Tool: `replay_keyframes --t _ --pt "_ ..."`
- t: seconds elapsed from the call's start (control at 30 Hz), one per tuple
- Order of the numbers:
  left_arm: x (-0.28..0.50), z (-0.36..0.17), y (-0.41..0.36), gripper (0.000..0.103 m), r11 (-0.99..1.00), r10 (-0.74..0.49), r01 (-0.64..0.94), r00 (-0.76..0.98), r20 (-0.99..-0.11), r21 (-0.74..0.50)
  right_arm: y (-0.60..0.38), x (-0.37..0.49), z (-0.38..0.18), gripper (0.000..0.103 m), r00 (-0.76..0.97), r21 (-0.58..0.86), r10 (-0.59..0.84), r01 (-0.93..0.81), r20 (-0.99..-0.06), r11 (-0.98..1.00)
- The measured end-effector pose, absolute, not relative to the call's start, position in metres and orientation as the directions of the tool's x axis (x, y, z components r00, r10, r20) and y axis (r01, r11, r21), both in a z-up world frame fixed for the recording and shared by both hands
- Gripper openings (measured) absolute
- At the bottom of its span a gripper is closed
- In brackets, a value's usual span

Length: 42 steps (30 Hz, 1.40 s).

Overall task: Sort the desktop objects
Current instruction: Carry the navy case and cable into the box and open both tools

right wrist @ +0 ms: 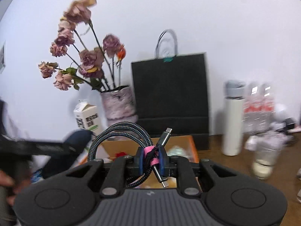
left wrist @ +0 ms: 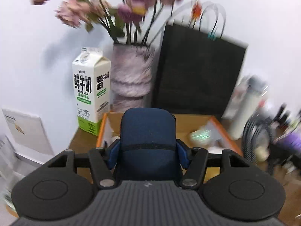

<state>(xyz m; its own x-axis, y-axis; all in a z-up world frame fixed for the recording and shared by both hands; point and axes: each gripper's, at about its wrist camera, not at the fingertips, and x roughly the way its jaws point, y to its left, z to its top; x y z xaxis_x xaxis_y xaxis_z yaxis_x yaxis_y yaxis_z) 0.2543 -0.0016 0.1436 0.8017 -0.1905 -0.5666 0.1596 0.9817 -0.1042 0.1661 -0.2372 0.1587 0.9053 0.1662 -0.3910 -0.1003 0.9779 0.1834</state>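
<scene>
My left gripper point(left wrist: 148, 151) is shut on a dark blue zipped case point(left wrist: 147, 131), its blue pads pressing both sides, held above an open cardboard box point(left wrist: 223, 130) with orange edges. In the right wrist view my right gripper point(right wrist: 151, 159) is shut on a coiled braided cable point(right wrist: 112, 135) bound with a pink tie point(right wrist: 150, 155), its metal plugs sticking out above and below the pads. The same box point(right wrist: 192, 145) lies just beyond it. The left gripper with the blue case point(right wrist: 77, 137) shows blurred at the left, held by a hand point(right wrist: 7, 182).
Behind the box stand a milk carton point(left wrist: 90, 92), a pink vase point(left wrist: 131, 75) of dried flowers and a black paper bag point(left wrist: 197, 71) against the white wall. A white bottle point(right wrist: 232, 120), plastic packs and a cup point(right wrist: 265, 156) sit to the right on the wooden desk point(right wrist: 222, 162).
</scene>
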Motion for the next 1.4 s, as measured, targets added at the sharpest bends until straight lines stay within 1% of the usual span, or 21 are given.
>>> replay_keyframes --t 0.07,0.17,0.27,0.4,0.47,0.5,0.57,0.63,0.7,0.77,0.8,0.9,0.97,1.03,1.13,1.2,1.27,1.33,1.4 --pt "0.283 0.128 -0.004 0.062 0.984 -0.177 0.148 0.763 -0.621 -0.099 -0.229 0.202 0.158 0.015 0.89 0.144 0.154 -0.101 -0.428 0.984" --pt "0.316 0.101 -0.011 0.062 0.992 -0.12 0.106 0.705 -0.699 -0.063 -0.216 0.261 0.142 0.015 0.84 0.094 0.135 -0.1 -0.526 0.991" --pt "0.331 0.079 -0.011 0.063 0.991 -0.132 0.117 0.659 -0.74 -0.072 -0.206 0.313 0.116 0.015 0.773 0.08 0.132 -0.105 -0.621 0.991" --pt "0.338 0.058 -0.006 0.064 0.986 -0.164 0.131 0.602 -0.782 -0.106 -0.193 0.359 0.079 0.015 0.683 0.078 0.129 -0.105 -0.719 0.991" --pt "0.335 0.053 -0.008 0.065 0.987 -0.134 0.15 0.609 -0.782 -0.053 -0.183 0.37 0.062 0.015 0.651 0.048 0.104 -0.103 -0.752 0.994" --pt "0.335 0.052 -0.008 0.065 0.987 -0.134 0.151 0.609 -0.782 -0.052 -0.175 0.375 0.054 0.015 0.64 0.016 0.083 -0.11 -0.764 0.994" --pt "0.337 0.051 -0.006 0.067 0.988 -0.131 0.144 0.616 -0.777 -0.053 -0.164 0.378 0.041 0.015 0.625 -0.012 0.077 -0.136 -0.777 0.991" --pt "0.338 0.051 -0.007 0.068 0.989 -0.129 0.136 0.629 -0.767 -0.055 -0.159 0.384 0.033 0.015 0.608 -0.023 0.059 -0.127 -0.792 0.992" --pt "0.344 0.05 -0.008 0.068 0.987 -0.138 0.149 0.638 -0.757 -0.054 -0.158 0.389 0.032 0.016 0.593 -0.007 0.073 -0.131 -0.802 0.991" --pt "0.348 0.051 -0.006 0.066 0.992 -0.116 0.12 0.655 -0.746 -0.049 -0.159 0.389 0.034 0.022 0.571 0.008 0.098 -0.158 -0.815 0.987" --pt "0.35 0.054 -0.005 0.065 0.993 -0.109 0.109 0.658 -0.745 -0.048 -0.161 0.388 0.037 0.022 0.569 0.019 0.112 -0.167 -0.814 0.986" --pt "0.344 0.07 0.002 0.065 0.986 -0.163 0.133 0.664 -0.729 -0.099 -0.173 0.384 0.05 0.026 0.553 0.083 0.162 -0.165 -0.817 0.983" --pt "0.339 0.084 0.006 0.071 0.987 -0.162 0.123 0.689 -0.707 -0.106 -0.18 0.381 0.062 0.04 0.565 0.092 0.167 -0.16 -0.808 0.983" --pt "0.334 0.096 0.011 0.077 0.989 -0.145 0.095 0.706 -0.693 -0.11 -0.185 0.375 0.075 0.043 0.592 0.068 0.131 -0.129 -0.795 0.989" --pt "0.326 0.111 0.017 0.078 0.989 -0.131 0.047 0.709 -0.693 -0.139 -0.194 0.357 0.1 0.044 0.621 0.062 0.124 -0.12 -0.774 0.991" --pt "0.316 0.118 0.02 0.08 0.987 -0.138 0.037 0.712 -0.689 -0.159 -0.199 0.342 0.117 0.048 0.643 0.05 0.114 -0.118 -0.758 0.992" --pt "0.304 0.125 0.019 0.082 0.986 -0.14 0.039 0.716 -0.684 -0.161 -0.202 0.328 0.131 0.058 0.671 0.03 0.092 -0.103 -0.735 0.994" --pt "0.293 0.13 0.017 0.084 0.989 -0.131 0.044 0.721 -0.68 -0.144 -0.205 0.311 0.143 0.062 0.702 0.009 0.065 -0.084 -0.71 0.996" --pt "0.28 0.139 0.015 0.085 0.989 -0.129 0.049 0.729 -0.672 -0.137 -0.206 0.294 0.152 0.063 0.719 -0.006 0.053 -0.079 -0.693 0.997"
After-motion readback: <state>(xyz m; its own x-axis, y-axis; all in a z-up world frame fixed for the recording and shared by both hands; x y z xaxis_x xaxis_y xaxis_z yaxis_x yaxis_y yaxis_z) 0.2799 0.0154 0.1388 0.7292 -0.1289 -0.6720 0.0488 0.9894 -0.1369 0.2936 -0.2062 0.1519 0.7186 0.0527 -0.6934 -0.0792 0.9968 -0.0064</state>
